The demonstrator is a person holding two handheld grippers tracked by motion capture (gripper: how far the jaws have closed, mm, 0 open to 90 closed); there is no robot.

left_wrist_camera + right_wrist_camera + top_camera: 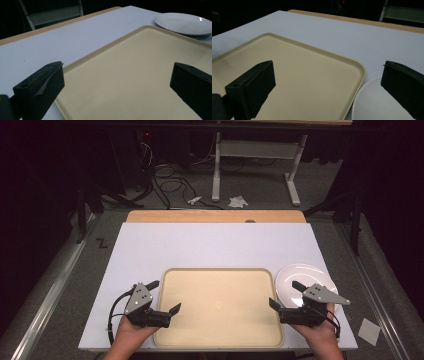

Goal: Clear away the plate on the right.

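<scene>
One white desk carries everything. Beige tray lies flat at the near middle, bare. White plate sits just beside the tray's far right corner, on the desk. Left claw hangs over the tray's left rim, jaws spread wide, nothing between them. Right claw is at the tray's right edge beside the plate, jaws wide, holding nothing.
</scene>
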